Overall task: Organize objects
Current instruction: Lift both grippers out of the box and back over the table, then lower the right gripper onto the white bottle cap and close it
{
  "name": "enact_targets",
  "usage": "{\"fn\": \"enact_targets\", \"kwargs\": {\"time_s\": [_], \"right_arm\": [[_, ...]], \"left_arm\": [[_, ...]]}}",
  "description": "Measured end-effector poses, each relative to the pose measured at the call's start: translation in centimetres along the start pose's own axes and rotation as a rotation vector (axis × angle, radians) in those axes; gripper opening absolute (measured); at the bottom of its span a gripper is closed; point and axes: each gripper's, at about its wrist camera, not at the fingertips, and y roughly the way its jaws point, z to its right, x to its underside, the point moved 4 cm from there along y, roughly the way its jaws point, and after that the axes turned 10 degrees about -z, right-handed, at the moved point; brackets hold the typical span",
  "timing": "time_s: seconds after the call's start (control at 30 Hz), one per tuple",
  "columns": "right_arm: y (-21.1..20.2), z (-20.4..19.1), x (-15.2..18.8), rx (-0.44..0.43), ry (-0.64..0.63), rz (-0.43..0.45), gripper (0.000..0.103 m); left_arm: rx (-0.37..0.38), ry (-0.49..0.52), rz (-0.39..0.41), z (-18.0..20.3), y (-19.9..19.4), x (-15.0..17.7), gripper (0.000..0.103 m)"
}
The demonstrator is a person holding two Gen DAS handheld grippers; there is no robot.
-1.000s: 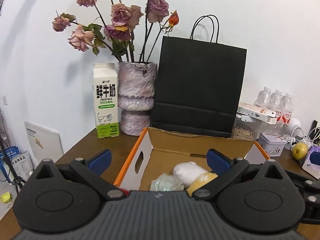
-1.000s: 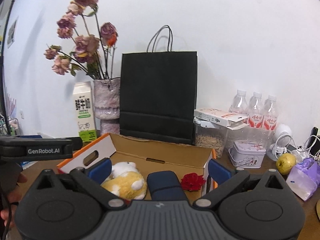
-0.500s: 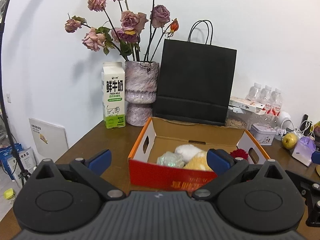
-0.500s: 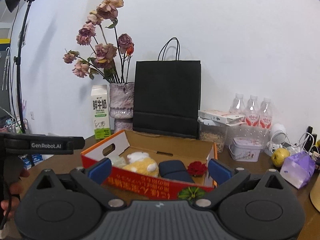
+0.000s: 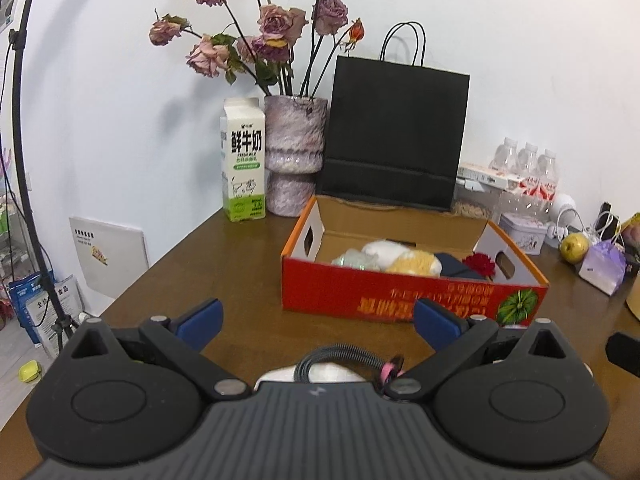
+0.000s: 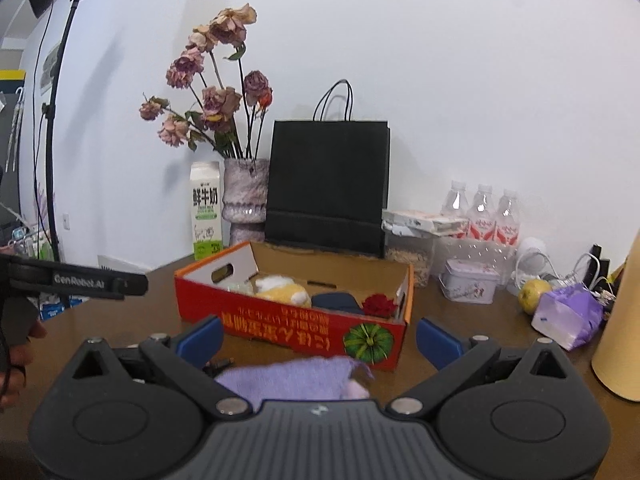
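Note:
A red and orange cardboard box [image 5: 412, 294] [image 6: 292, 328] sits on the brown table. It holds a yellow and white plush toy [image 5: 414, 261] [image 6: 286, 292], a pale green bundle [image 5: 354, 258], a dark blue case [image 6: 334, 302] and a red flower [image 5: 480, 264] [image 6: 378, 305]. My left gripper [image 5: 316, 318] is open and empty, in front of the box. A white item with a black cable [image 5: 340, 366] lies under it. My right gripper [image 6: 318, 334] is open above a purple cloth [image 6: 292, 378].
A milk carton [image 5: 243, 160], a vase of dried roses [image 5: 294, 160] and a black paper bag [image 5: 394, 136] stand behind the box. Water bottles [image 6: 484, 216], a tin [image 6: 468, 286], a pear [image 6: 534, 290] and a purple pouch [image 6: 568, 316] crowd the right. A light stand [image 6: 50, 120] is left.
Both grippers have drawn back from over the box, which now shows whole and farther away. The cable item and the purple cloth have come into view under them.

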Motion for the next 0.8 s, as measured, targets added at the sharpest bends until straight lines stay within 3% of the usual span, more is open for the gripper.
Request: {"fn": "enact_targets", "kwargs": {"time_s": [0.5, 0.8], "right_arm": [[-0.4, 3.2, 7.5, 0.058, -0.011, -0.178, 0.103], [1.2, 5.1, 8.6, 0.042, 0.019, -0.235, 0.103]], "left_arm": [[-0.02, 0.028, -0.071, -0.2, -0.8, 3.9, 0.103], [-0.012, 0.061, -0.126, 0.2, -0.5, 6.2, 0.103]]}}
